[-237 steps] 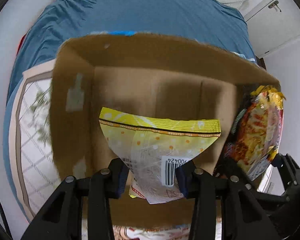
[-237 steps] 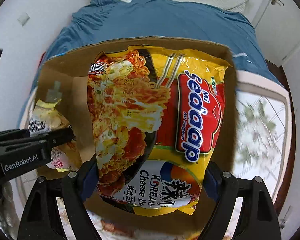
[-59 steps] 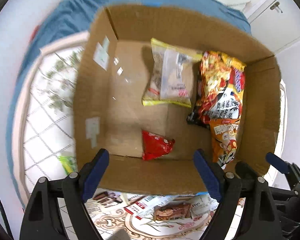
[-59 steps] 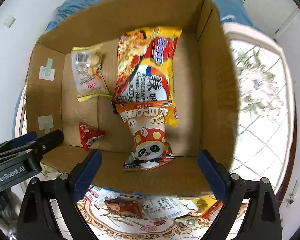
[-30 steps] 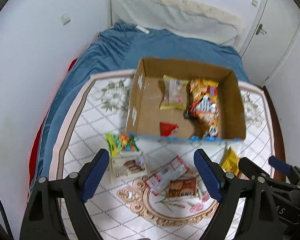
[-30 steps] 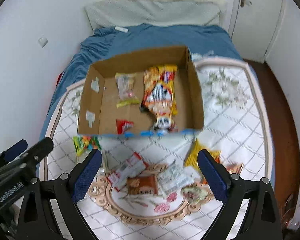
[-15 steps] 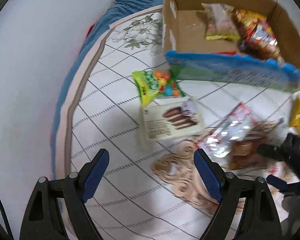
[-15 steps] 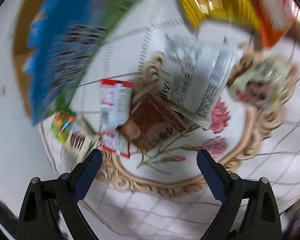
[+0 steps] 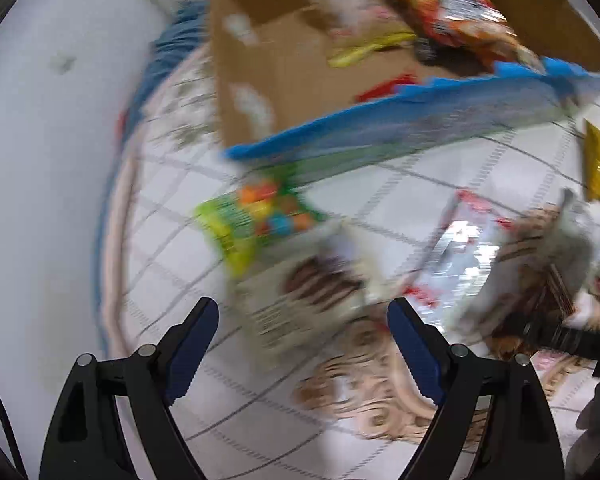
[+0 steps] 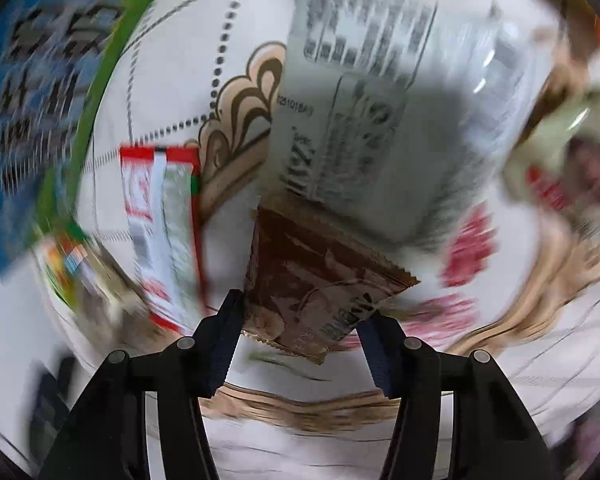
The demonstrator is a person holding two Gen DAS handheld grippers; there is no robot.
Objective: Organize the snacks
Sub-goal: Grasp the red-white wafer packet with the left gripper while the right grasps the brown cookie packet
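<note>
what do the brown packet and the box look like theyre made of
Brown packet: looks like thin plastic or foil film, slightly glossy, with crimped zigzag end seams. Box: plain brown corrugated cardboard, matte inside, with a blue printed outer face; the frame is blurred, so finer detail is unclear.

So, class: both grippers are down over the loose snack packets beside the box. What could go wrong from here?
1. The right gripper is closing on the brown packet near one corner; it may slip or twist out.
2. The grey-white packet overlaps the brown one and could get dragged along.
3. The open left gripper nears the white biscuit packet, which overlaps the green candy bag; it might snag both.
</note>
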